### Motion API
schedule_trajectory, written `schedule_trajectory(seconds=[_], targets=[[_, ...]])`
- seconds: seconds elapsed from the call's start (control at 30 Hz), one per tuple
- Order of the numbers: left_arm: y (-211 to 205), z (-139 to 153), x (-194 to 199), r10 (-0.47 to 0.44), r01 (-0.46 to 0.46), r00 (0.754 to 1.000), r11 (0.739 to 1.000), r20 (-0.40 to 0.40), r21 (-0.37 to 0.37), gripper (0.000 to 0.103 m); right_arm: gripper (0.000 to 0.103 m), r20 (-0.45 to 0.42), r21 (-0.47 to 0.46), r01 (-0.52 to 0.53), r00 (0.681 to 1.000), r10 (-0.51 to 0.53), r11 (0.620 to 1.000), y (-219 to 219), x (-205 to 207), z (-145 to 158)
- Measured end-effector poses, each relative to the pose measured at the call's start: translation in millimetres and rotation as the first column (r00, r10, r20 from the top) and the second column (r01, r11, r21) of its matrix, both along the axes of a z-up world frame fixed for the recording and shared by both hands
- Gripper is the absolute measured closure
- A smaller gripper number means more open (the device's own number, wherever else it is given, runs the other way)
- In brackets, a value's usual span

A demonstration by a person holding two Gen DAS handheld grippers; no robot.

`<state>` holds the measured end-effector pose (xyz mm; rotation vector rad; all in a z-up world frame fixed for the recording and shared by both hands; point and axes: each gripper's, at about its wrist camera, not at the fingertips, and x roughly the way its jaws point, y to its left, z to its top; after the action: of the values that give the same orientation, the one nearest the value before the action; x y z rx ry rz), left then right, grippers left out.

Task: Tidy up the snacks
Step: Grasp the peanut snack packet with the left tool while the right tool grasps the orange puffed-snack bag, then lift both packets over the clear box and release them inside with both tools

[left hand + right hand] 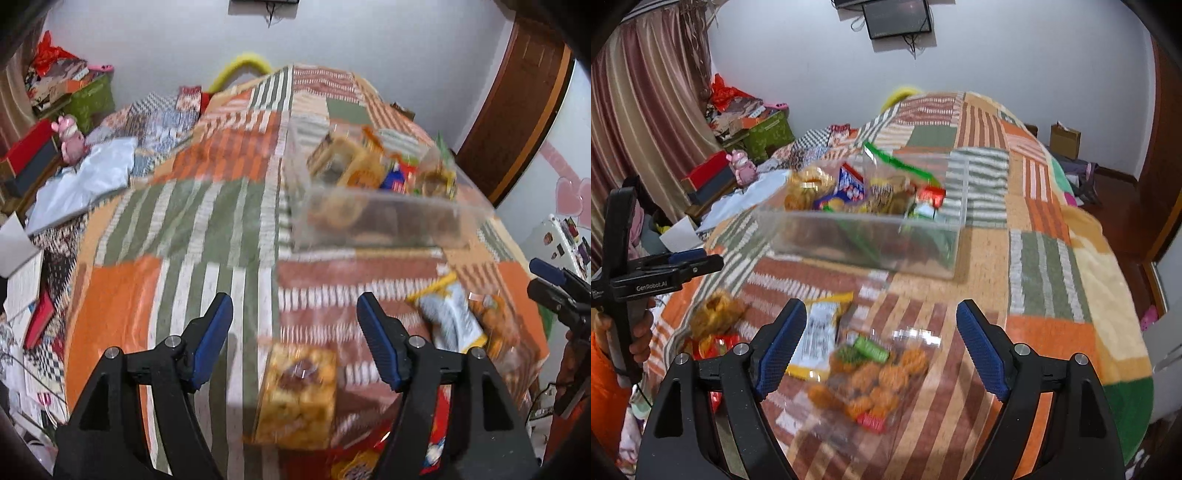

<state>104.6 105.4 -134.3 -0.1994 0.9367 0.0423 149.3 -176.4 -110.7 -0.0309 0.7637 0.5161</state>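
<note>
A clear plastic bin (pixel 384 218) (pixel 864 243) stands on the patchwork bedspread and holds several snack packets. My left gripper (pixel 295 332) is open and empty above a yellow square snack pack (pixel 299 395). A white-and-yellow packet (pixel 452 314) (pixel 820 328) and a clear bag of orange fried snacks (pixel 493 314) (pixel 875 380) lie near the bed's front. My right gripper (pixel 881 339) is open and empty just above the orange snack bag. A crumpled golden snack bag (pixel 716 314) lies at its left, with red packets (pixel 709 343) beside it.
The bedspread (pixel 207 206) (pixel 1049 266) covers the bed. Boxes and a pink toy (pixel 68 136) clutter the left side. The left gripper shows at the left edge of the right wrist view (pixel 701 258). A wooden door (pixel 517 110) stands at the right.
</note>
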Motion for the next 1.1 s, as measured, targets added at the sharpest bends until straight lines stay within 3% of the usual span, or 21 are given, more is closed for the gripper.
schedule_trajectory(seconds=[0.3,0.63,0.7,0.8,1.1], targets=[[-7,-29,-20,-0.03,0.029,0.997,0.999,-0.071,-0.017,0.034,0.022,-0.12,0.005,-0.014,0.993,0.014,1.0,5,-2,-38],[-13,-42,-26,-0.034,0.033,0.995,0.999,-0.094,-0.011,0.034,0.021,-0.155,0.044,-0.03,0.987,0.036,0.999,7,-6,-47],[-13,-42,-27,-0.031,0.031,0.996,1.0,-0.088,-0.006,0.037,0.019,-0.16,0.046,-0.036,0.986,0.043,0.998,7,-7,-48],[-14,-45,-27,-0.043,0.044,0.995,0.999,-0.09,0.007,0.057,0.025,-0.161,0.046,-0.043,0.986,0.05,0.998,8,-8,-51],[-16,-40,-24,-0.033,0.035,0.997,0.999,-0.065,0.03,0.058,0.034,-0.136,0.065,-0.039,0.99,0.047,0.997,4,-8,-49]])
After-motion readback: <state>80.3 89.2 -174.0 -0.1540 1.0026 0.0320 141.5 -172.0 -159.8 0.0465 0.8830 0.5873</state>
